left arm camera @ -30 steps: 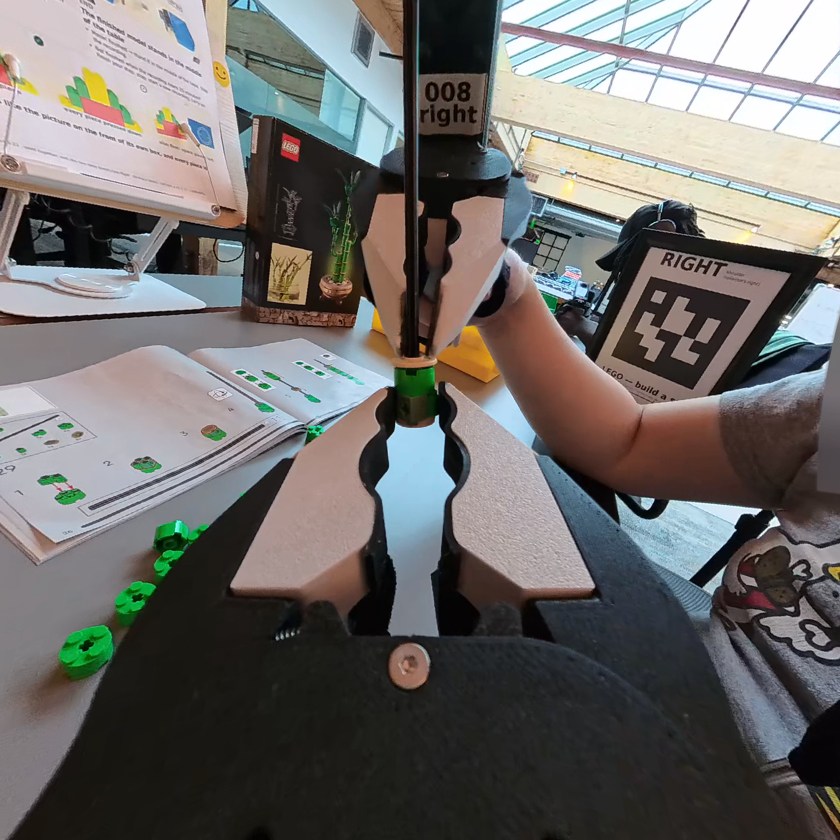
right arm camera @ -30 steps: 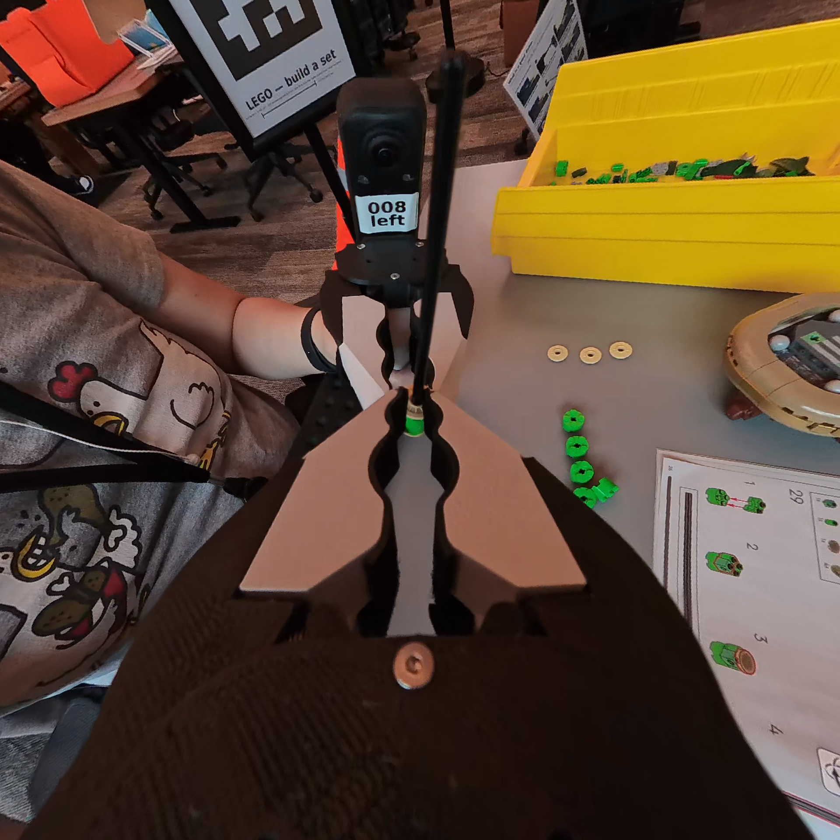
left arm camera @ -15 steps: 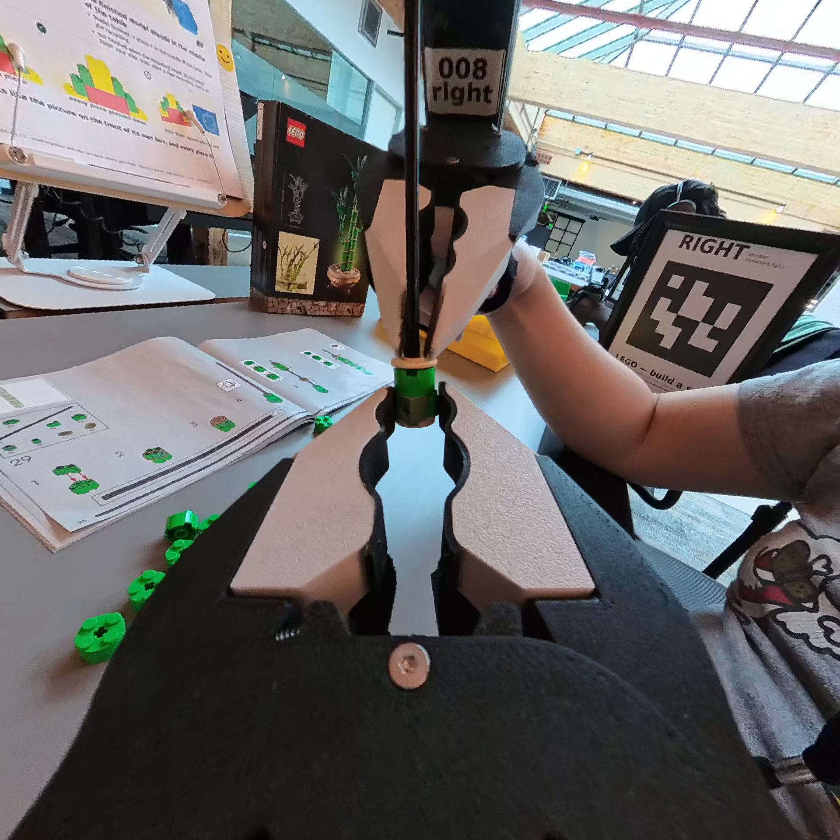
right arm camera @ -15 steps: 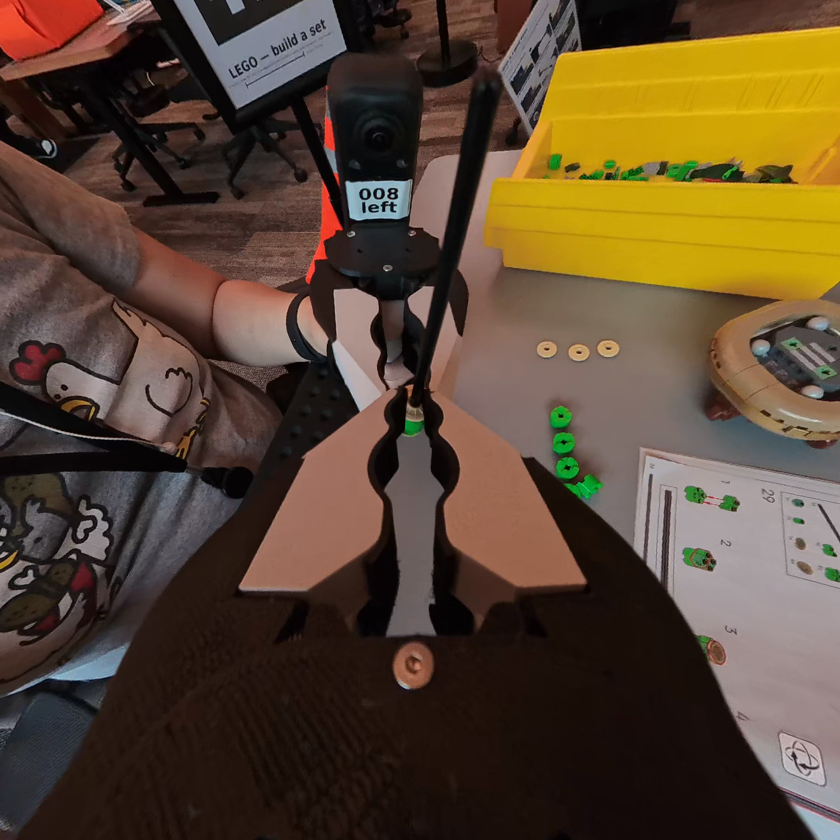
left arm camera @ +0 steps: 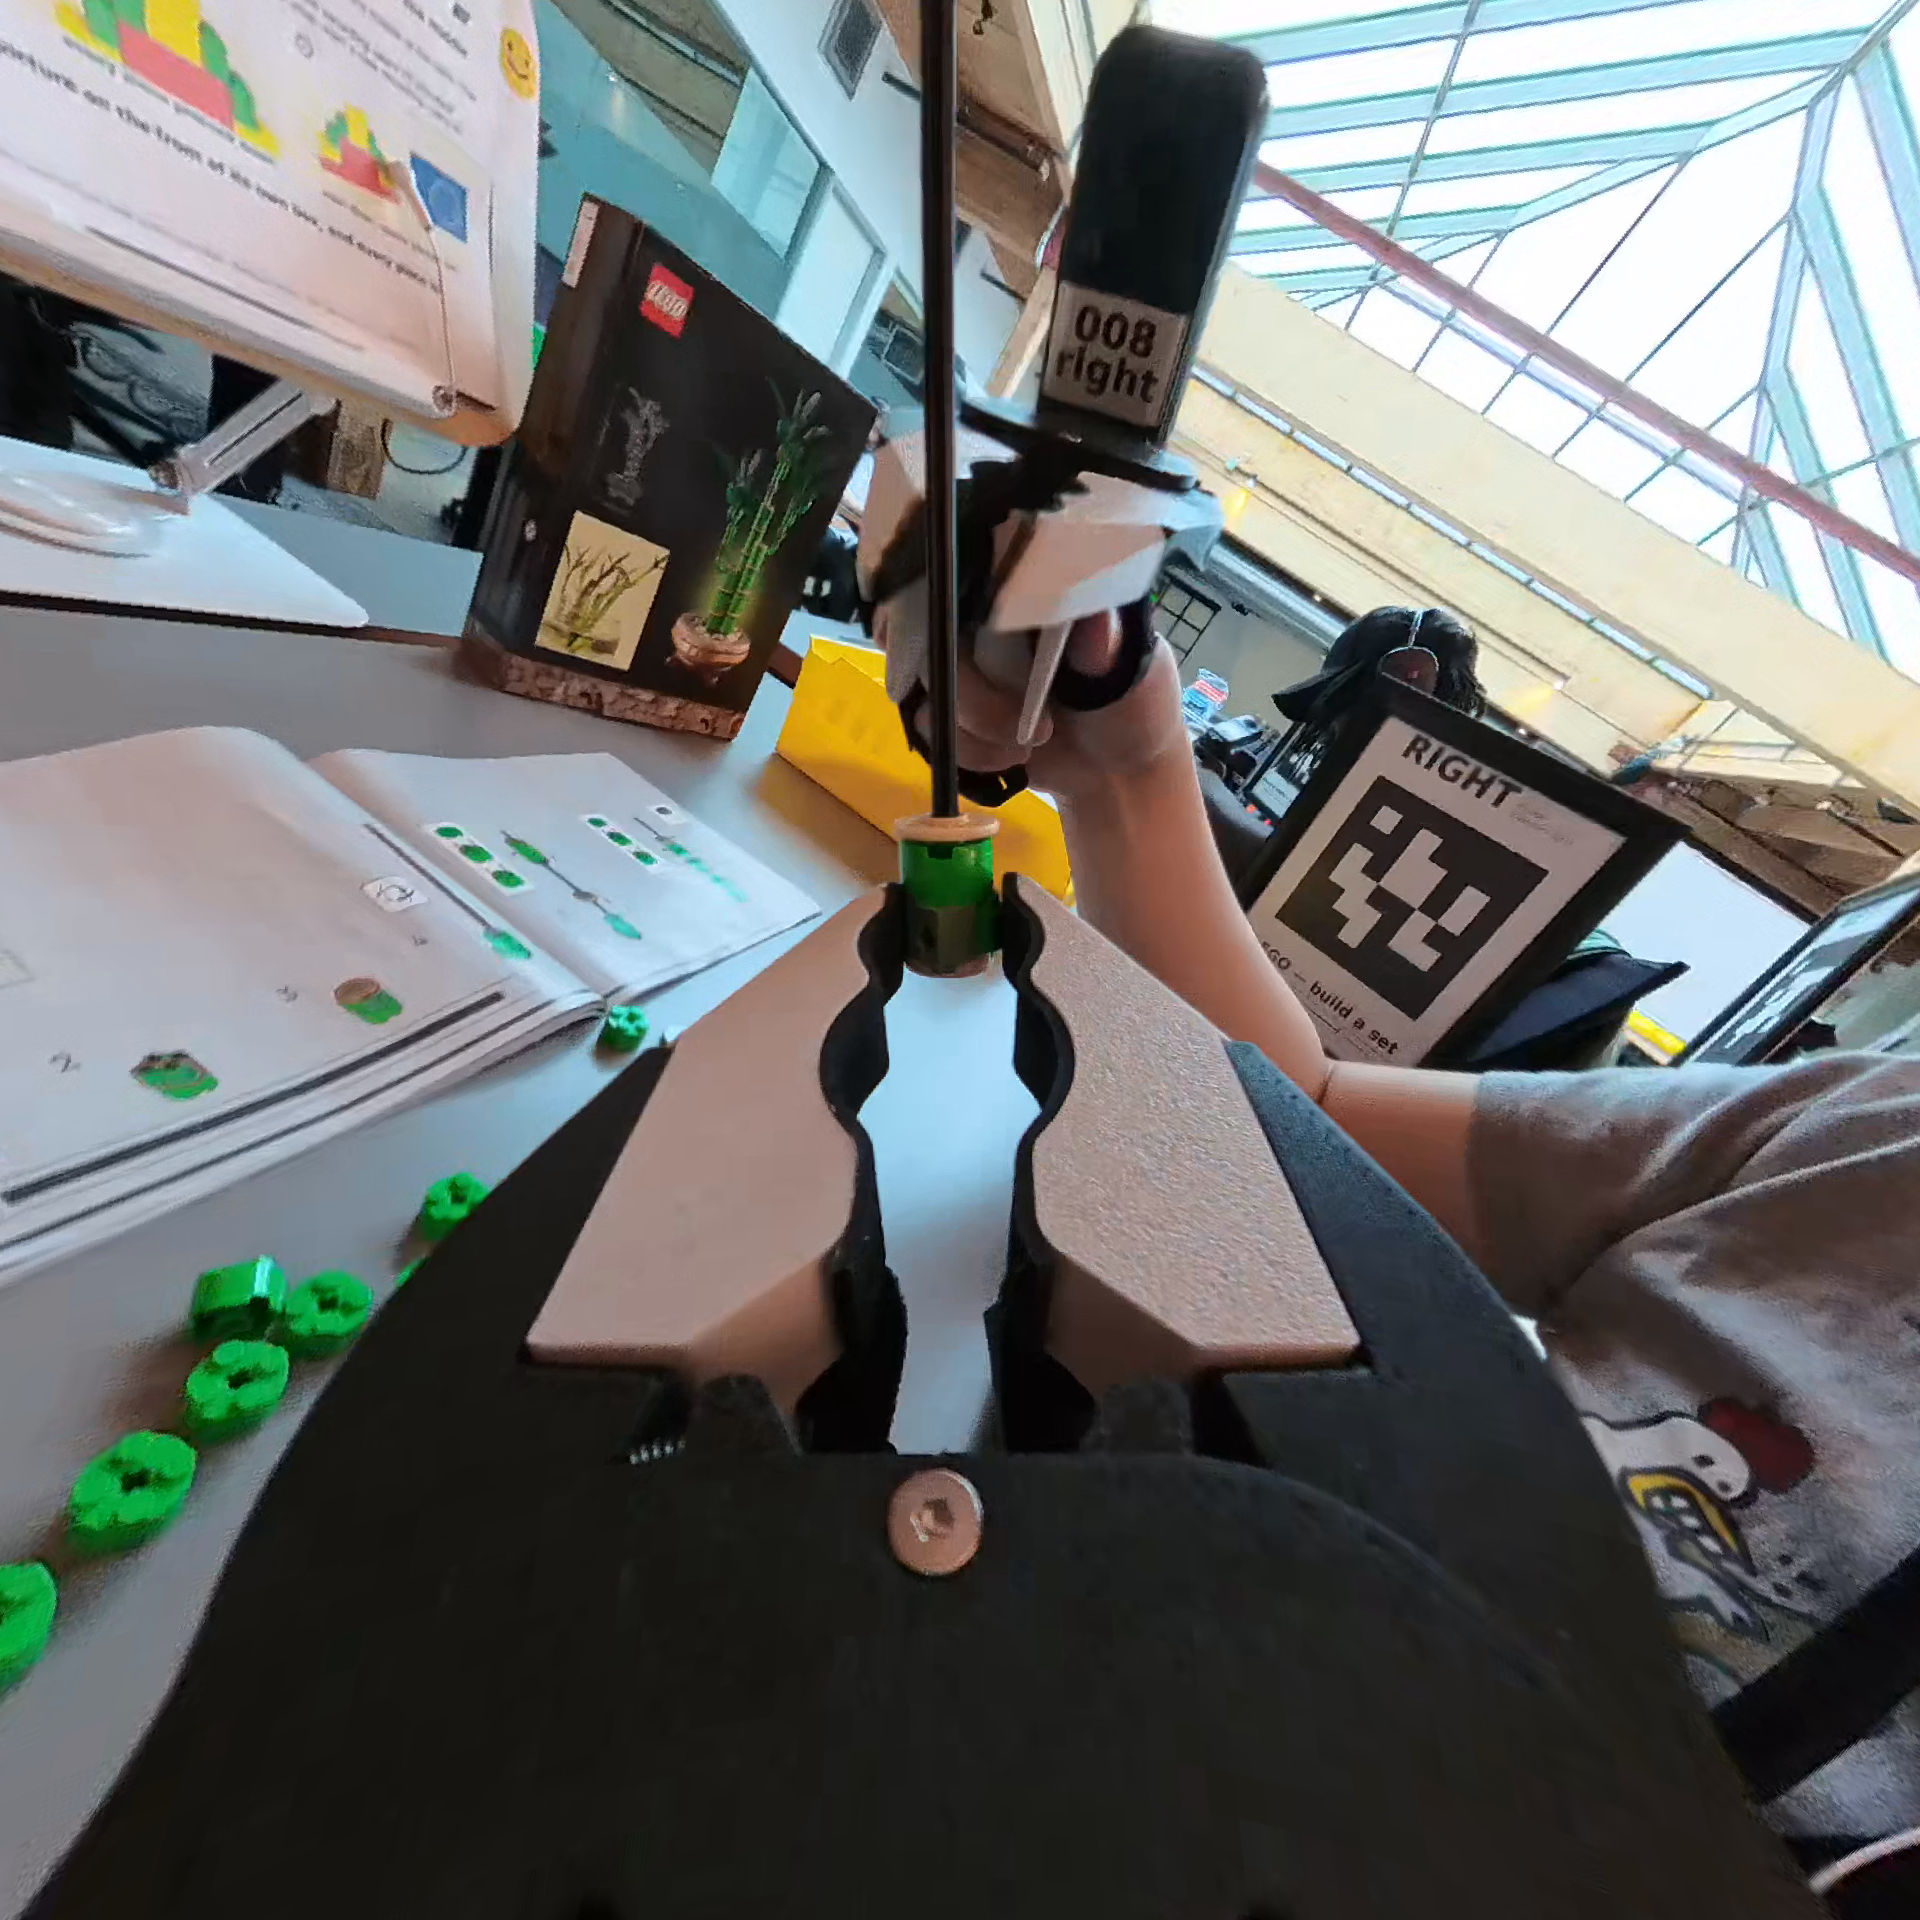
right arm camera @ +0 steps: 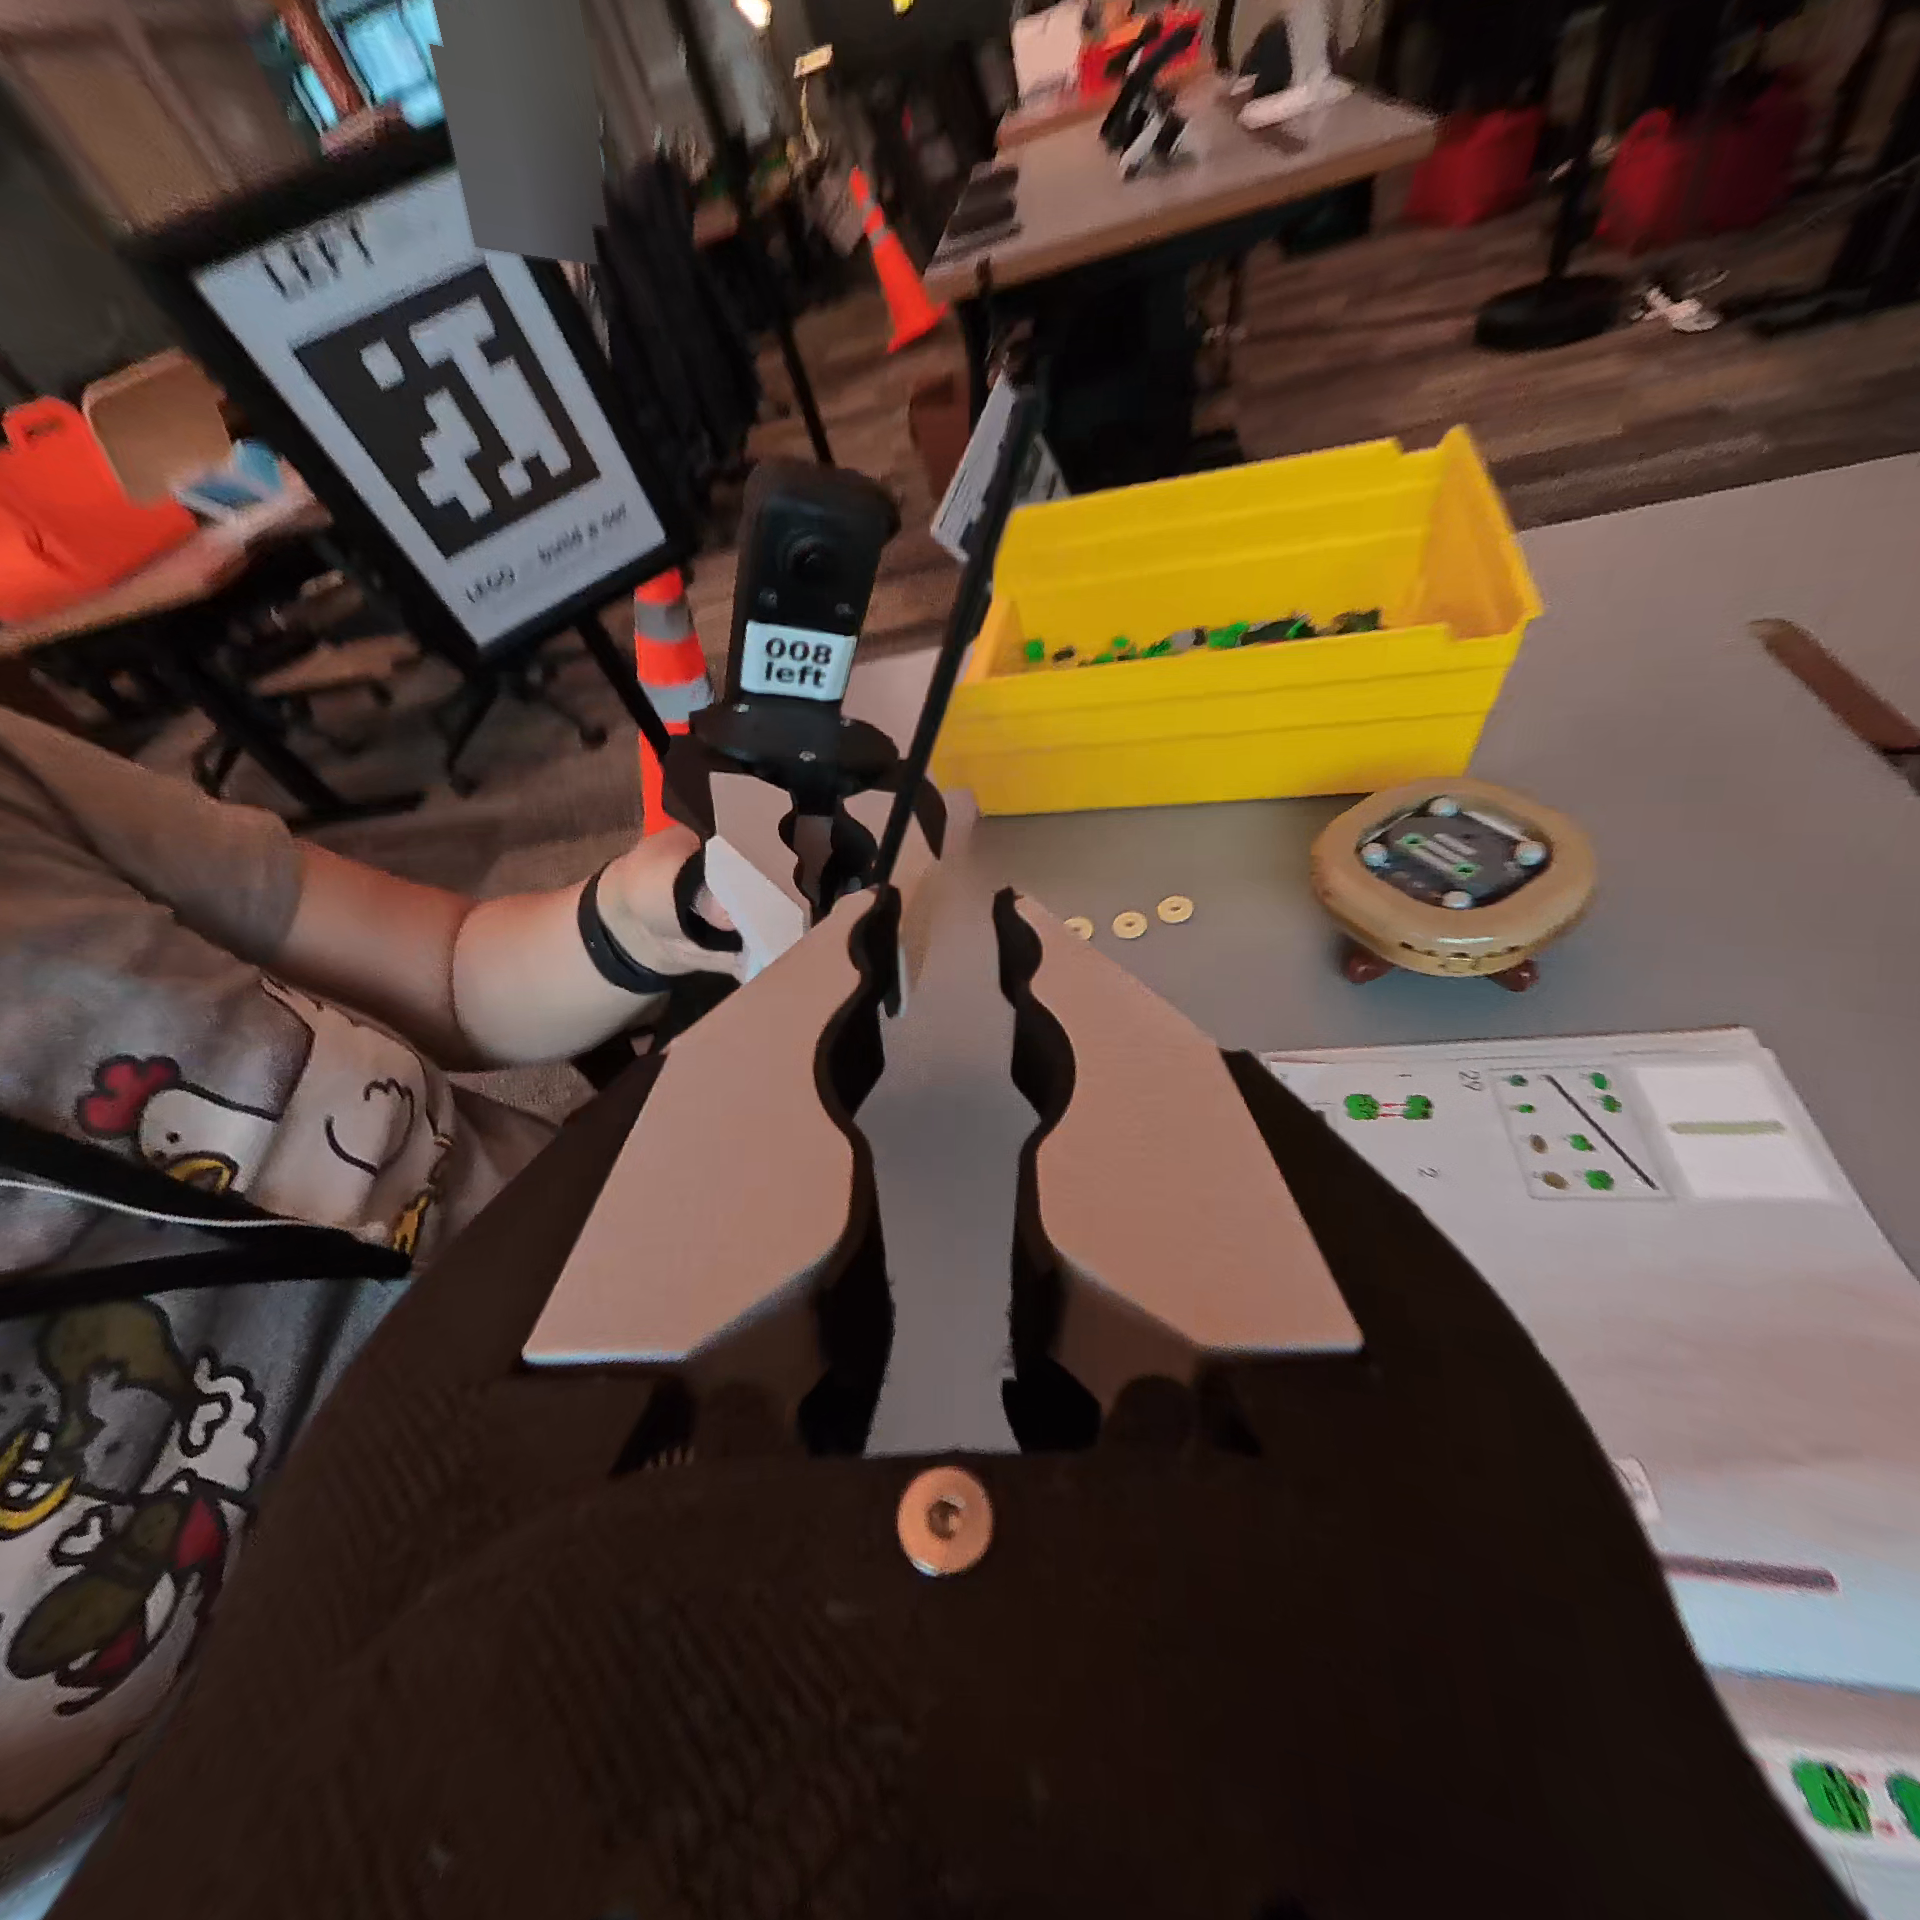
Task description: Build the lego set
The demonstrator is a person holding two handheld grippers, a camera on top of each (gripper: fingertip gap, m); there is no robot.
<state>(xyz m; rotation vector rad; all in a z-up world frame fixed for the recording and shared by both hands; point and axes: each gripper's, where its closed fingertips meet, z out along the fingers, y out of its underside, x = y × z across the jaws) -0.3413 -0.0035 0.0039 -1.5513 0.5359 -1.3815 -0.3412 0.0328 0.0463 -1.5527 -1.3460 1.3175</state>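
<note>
The lego set is spread over the grey table [right arm camera: 1714, 644]: a yellow bin [right arm camera: 1226, 717] of loose parts at the back, the open instruction booklet [left arm camera: 312, 935] in front of me, the round tan base [right arm camera: 1452, 878] beside the bin, and a scatter of green round bricks [left arm camera: 239, 1392] near the booklet.

My left gripper [left arm camera: 948, 925] is clamped on the stacked green bricks [left arm camera: 945, 899] with a tan disc on top, threaded on the long black rod [left arm camera: 940, 416], which stands upright above the table edge. My right gripper [right arm camera: 940, 914] has its jaws parted and grips nothing; the rod leans against its left fingertip.

I judge the step to be threading further pieces onto the rod. To do it well, I hold the stack firmly and the rod vertical, and have the right gripper fetch a tan ring [right arm camera: 1128, 923] or green brick and align its hole squarely.
</note>
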